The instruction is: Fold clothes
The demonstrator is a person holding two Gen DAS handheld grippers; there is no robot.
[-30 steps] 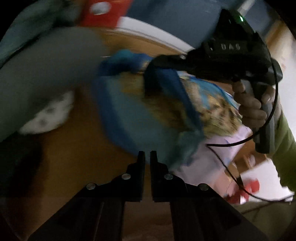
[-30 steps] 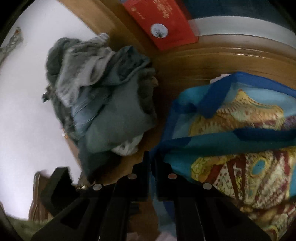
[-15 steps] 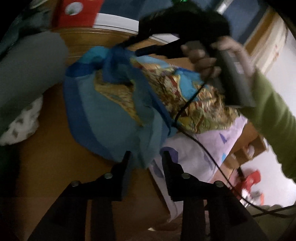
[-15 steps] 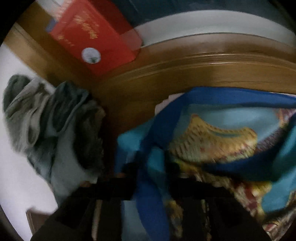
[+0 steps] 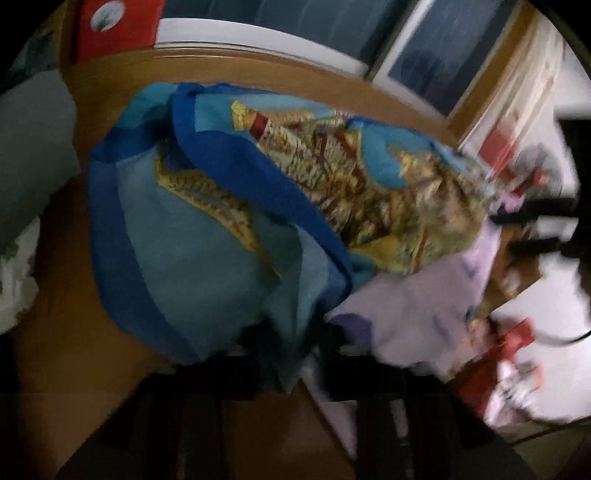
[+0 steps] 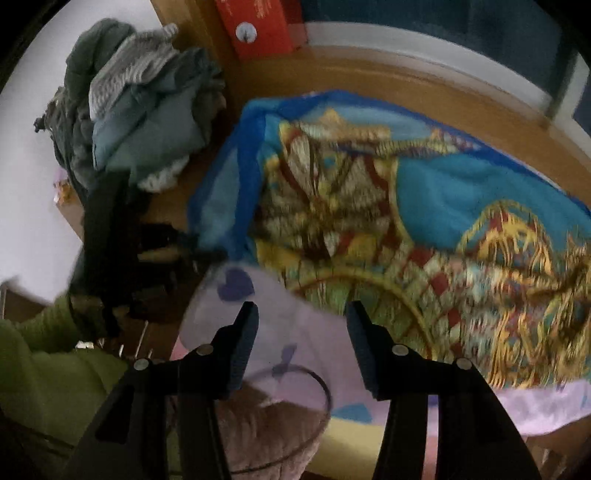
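Now that the right gripper (image 6: pixel 301 345) has let go, jaws opening over the lilac cloth (image 6: pixel 295 332), and the left gripper (image 5: pixel 291 354) is closing on the blue patterned scarf's (image 5: pixel 207 236) near corner — the scarf lies bunched on the wooden table (image 5: pixel 66 362) — a fold can probably start.

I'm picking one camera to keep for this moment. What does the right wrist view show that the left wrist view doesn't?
Only the right wrist: the heaped grey-green clothes, a green sleeve and the opening right tongs, nothing between them.
Only the left wrist: the left tongs closing on the blue patterned cloth, and window panes.
Both: that cloth, the lilac heart-print cloth, wooden table, red box.
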